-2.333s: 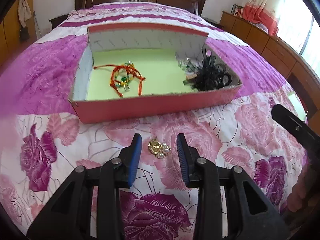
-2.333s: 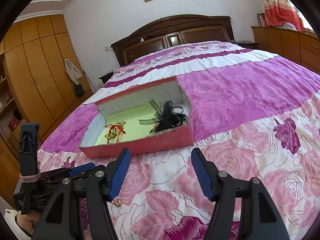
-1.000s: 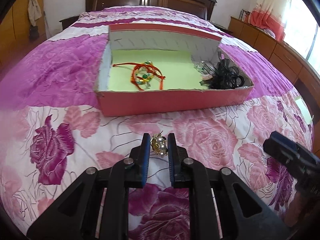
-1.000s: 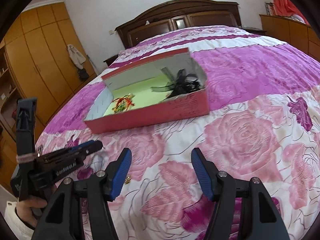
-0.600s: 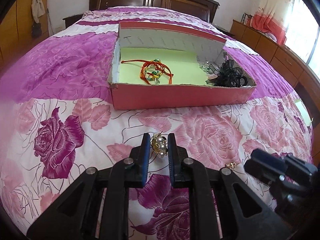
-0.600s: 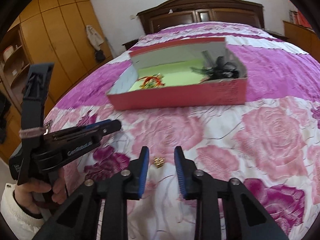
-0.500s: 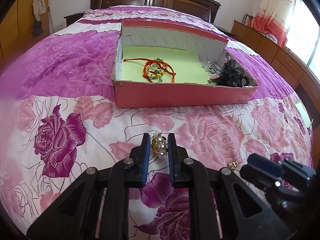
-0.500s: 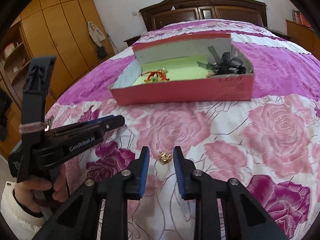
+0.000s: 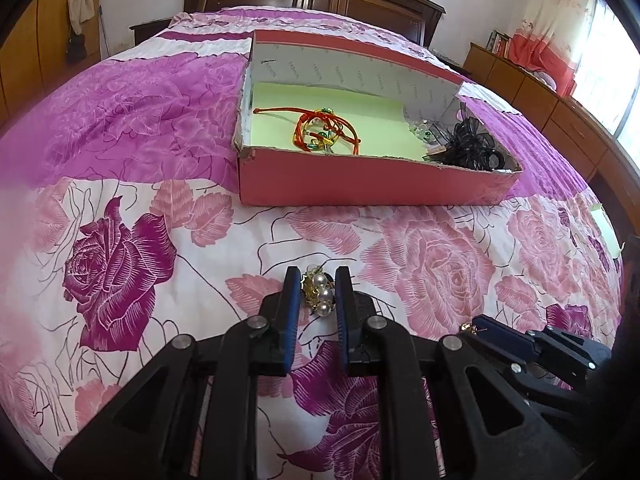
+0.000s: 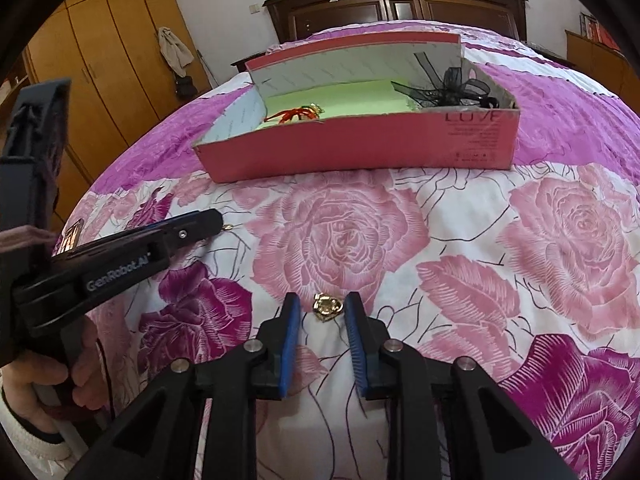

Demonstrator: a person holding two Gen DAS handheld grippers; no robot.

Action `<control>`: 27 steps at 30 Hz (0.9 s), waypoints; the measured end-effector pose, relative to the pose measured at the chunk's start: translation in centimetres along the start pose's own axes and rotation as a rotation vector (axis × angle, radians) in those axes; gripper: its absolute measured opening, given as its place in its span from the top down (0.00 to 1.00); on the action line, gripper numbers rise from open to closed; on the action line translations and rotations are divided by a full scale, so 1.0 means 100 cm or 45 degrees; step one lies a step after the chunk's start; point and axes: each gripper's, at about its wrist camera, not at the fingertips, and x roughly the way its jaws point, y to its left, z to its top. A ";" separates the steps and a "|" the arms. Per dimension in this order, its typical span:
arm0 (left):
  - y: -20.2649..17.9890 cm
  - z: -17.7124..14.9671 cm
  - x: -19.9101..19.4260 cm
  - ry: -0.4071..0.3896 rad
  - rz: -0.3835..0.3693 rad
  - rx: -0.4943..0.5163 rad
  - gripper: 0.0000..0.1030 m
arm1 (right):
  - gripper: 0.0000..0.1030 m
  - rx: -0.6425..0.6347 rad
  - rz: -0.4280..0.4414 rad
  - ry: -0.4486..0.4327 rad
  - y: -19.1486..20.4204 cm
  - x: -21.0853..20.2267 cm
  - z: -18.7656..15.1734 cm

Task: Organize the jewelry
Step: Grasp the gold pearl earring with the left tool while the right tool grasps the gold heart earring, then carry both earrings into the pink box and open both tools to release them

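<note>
Left fingers (image 9: 292, 300) pinch the pearl earring (image 9: 320, 292); right fingers (image 10: 290, 322) narrowly flank the gold earring (image 10: 328, 306).

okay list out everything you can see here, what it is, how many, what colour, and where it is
Pearl earring: one, gold with white pearls, clamped between the left gripper's fingers.
Gold earring: one, gold, between the right gripper's fingers; contact unclear.
Box: one, red outside, pale green floor, on the bed.
Red cord bracelets: a tangle, red-orange with green beads, inside the box, left part.
Black ribbon hair ties: a bunch, black, box's right corner.
Bedspread: one, purple and pink roses.
Headboard: one, dark wood, far end.
Wardrobe: one, orange-brown, left wall.
Left gripper: one, black, blue pads.
Right gripper: one, same.
</note>
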 end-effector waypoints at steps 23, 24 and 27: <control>-0.017 0.006 -0.008 -0.007 0.012 0.047 0.91 | 0.84 0.035 0.016 -0.095 -0.013 -0.022 0.003; -0.019 0.007 -0.009 -0.008 0.012 0.050 0.91 | 0.84 0.038 0.017 -0.101 -0.014 -0.024 0.004; -0.023 0.008 -0.011 -0.011 0.013 0.059 0.91 | 0.84 0.045 0.017 -0.120 -0.017 -0.028 0.005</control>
